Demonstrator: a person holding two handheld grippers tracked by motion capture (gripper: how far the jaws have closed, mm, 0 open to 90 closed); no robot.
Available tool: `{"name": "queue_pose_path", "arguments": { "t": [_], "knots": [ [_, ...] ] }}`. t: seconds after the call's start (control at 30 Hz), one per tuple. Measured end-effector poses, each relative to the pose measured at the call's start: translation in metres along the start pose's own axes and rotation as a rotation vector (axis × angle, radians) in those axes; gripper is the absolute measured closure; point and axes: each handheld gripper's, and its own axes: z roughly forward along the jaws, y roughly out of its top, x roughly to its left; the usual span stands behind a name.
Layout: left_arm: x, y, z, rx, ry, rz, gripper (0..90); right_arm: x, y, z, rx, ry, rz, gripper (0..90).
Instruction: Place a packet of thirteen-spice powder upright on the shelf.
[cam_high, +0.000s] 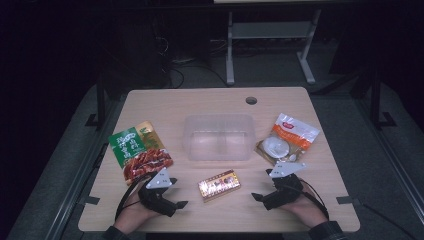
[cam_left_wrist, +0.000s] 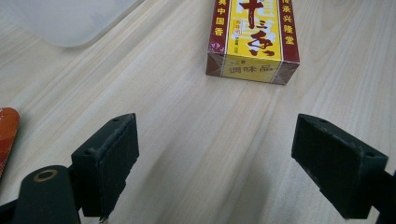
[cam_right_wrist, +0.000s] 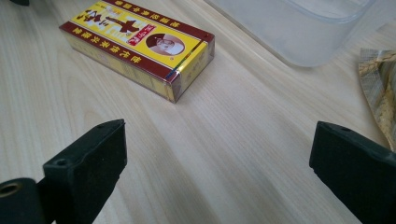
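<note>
Both grippers open near the bench's front edge, small box between them, nothing held.

Bench (cam_high: 165, 100) carries a clear tub (cam_high: 219, 137) at centre, a green-and-red pouch (cam_high: 139, 149) toward the left edge, a white-and-orange pouch (cam_high: 287, 138) toward the right edge, and the yellow-and-maroon box (cam_high: 219, 184) lying flat near the front edge. Left gripper (cam_high: 176, 204) and right gripper (cam_high: 257, 197) flank the box, jaws wide, apart from it. Risk: the box lies low and flat, so a shallow pinch on its glossy wrap likely slips, or one jaw shoves it sideways toward the tub.
</note>
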Motion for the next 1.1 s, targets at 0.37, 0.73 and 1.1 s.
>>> {"name": "queue_pose_path", "arguments": {
  "t": [0.37,0.73,1.1],
  "knots": [
    [-0.002,0.003,0.002,0.015,-0.01,0.005,15.7,0.002,0.001,-0.001,-0.017,-0.003,0.0,7.3],
    [0.006,0.008,-0.006,0.02,0.03,-0.04,26.5,0.002,0.0,0.001,0.0,0.013,-0.005,7.1],
    [0.022,0.022,-0.014,-0.028,0.044,-0.087,64.0,0.001,-0.001,0.005,0.015,0.02,0.003,7.3]
  ]
}}
